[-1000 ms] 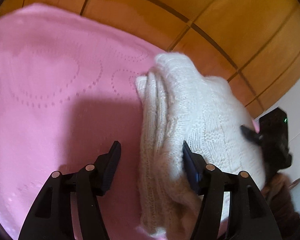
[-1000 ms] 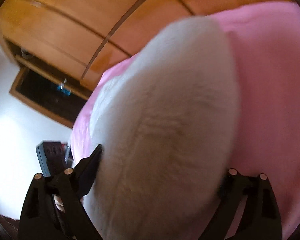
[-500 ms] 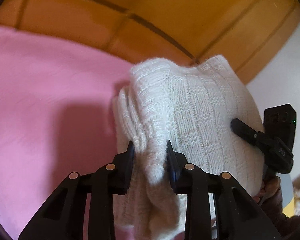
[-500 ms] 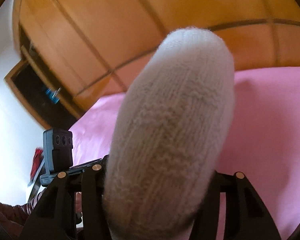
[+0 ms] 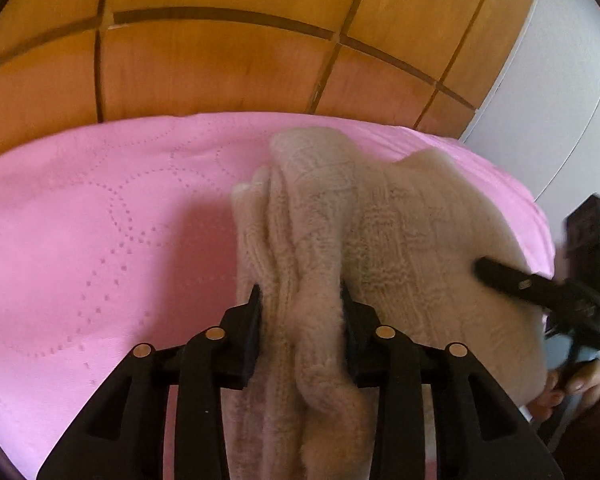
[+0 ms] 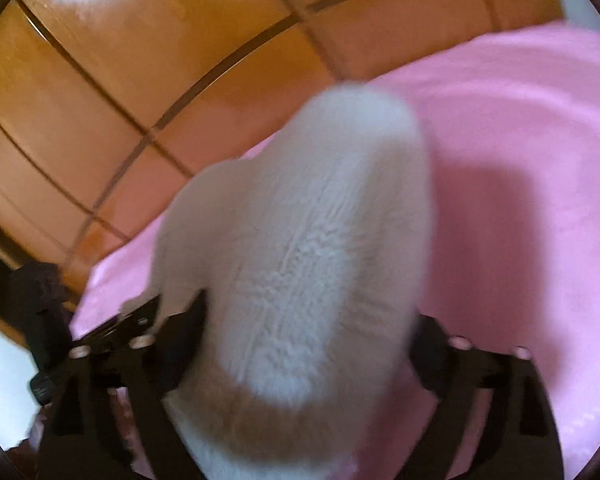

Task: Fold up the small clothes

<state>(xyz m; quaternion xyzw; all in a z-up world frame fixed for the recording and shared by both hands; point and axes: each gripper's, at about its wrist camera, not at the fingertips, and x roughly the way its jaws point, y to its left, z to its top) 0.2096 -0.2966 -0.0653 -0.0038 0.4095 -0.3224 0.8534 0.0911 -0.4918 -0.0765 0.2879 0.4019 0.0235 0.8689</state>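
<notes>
No legible writing is seen. A folded cream knit garment (image 5: 380, 240) is held over the pink bedspread (image 5: 100, 240), its long axis running away from the cameras toward the wooden panelling (image 5: 220, 68). One bunched edge is pinched in the left claw (image 5: 300, 312), its jaws having just eased slightly apart. The thick fold fills the right claw (image 6: 308, 328), whose jaws have just been opened wide around it.
</notes>
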